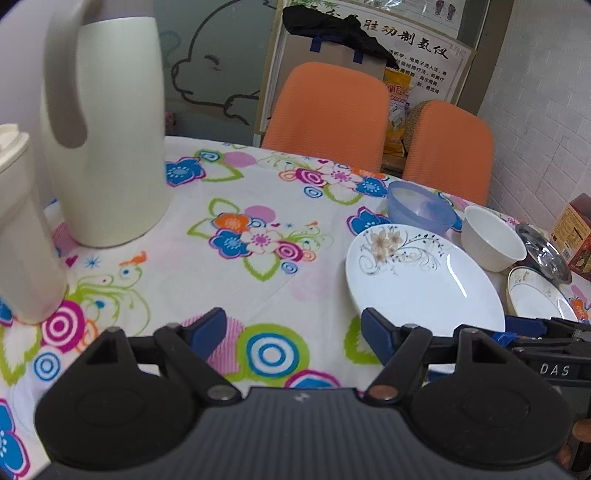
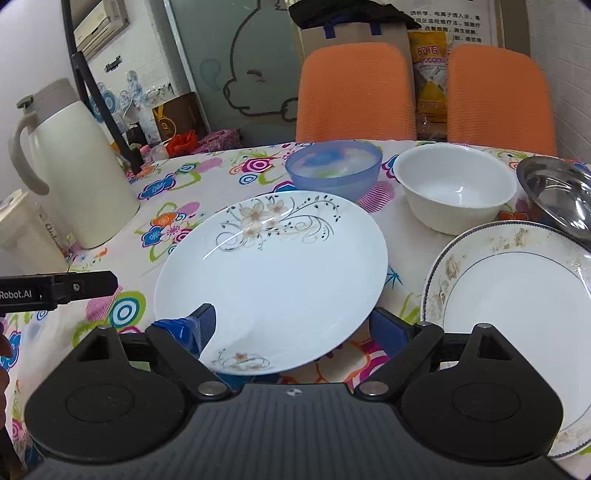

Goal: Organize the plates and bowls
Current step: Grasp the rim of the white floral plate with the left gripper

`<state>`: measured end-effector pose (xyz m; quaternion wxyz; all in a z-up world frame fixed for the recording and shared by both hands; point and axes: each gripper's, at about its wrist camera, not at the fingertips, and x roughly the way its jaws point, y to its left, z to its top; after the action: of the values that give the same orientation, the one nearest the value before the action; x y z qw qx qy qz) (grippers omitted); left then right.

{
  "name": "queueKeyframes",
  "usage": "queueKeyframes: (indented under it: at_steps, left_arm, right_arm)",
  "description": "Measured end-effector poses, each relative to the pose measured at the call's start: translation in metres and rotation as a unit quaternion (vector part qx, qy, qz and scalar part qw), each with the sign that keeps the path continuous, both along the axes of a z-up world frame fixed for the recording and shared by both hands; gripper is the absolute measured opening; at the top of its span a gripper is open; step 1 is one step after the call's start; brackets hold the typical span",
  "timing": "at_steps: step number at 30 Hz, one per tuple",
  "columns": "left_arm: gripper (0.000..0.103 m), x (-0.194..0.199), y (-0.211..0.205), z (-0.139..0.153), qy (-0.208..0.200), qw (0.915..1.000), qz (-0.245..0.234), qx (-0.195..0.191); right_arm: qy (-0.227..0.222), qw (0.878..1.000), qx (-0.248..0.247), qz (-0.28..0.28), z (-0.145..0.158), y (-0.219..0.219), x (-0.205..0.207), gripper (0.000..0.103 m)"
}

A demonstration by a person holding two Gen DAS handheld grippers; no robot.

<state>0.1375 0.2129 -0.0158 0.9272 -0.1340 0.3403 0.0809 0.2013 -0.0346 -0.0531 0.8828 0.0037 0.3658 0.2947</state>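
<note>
Right gripper [image 2: 291, 328] was spread wide, its fingers flanking the flowered plate's [image 2: 273, 266] near rim. Left gripper [image 1: 293, 328] hung spread above the surface [image 1: 229, 184]. Blue bowl [image 2: 334, 166] and white bowl [image 2: 454, 184] sat beyond the plate.

A home dining corner.
Flowered tablecloth [image 2: 207, 184], two orange chairs [image 2: 356, 92], a cream thermos jug [image 2: 77, 173], air conditioner [image 2: 101, 27] by the wall.

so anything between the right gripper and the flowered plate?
Nothing visible. The right gripper is open with the near rim of the flowered plate already between its fingers. The bowls sit behind the plate.
</note>
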Motion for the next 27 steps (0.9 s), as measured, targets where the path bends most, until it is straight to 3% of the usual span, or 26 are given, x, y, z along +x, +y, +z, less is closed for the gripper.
queueKeyframes:
  at_steps: [3,10,15,19,21,22,27]
  left_arm:
    - [0.074,0.032,-0.009,-0.001,0.004,0.9995,-0.030,-0.012]
    - [0.074,0.093,-0.029,-0.020,0.050,0.9964,-0.068,0.007]
    - [0.072,0.108,-0.031,-0.032,0.073,0.9945,-0.074,0.015]
    - [0.069,0.107,-0.036,-0.034,0.072,0.9940,-0.078,0.027]
    - [0.062,0.108,-0.038,-0.033,0.070,0.9939,-0.081,0.024]
    - [0.051,0.109,-0.041,-0.032,0.069,0.9933,-0.091,0.020]
    - [0.047,0.109,-0.042,-0.029,0.078,0.9939,-0.077,0.014]
  right_arm:
    - [0.001,1.000,-0.004,-0.008,-0.004,0.006,0.011,0.078]
    - [-0.015,0.999,-0.027,-0.013,-0.009,0.021,0.034,0.079]
    - [-0.046,0.995,-0.086,0.013,-0.016,0.034,0.032,0.081]
    - [-0.050,0.996,-0.077,0.015,-0.017,0.031,0.032,0.081]
    - [-0.039,0.997,-0.071,0.012,-0.017,0.031,0.034,0.081]
    - [-0.031,0.997,-0.066,0.008,-0.017,0.031,0.035,0.082]
    - [-0.008,0.999,-0.050,-0.009,-0.013,0.031,0.032,0.082]
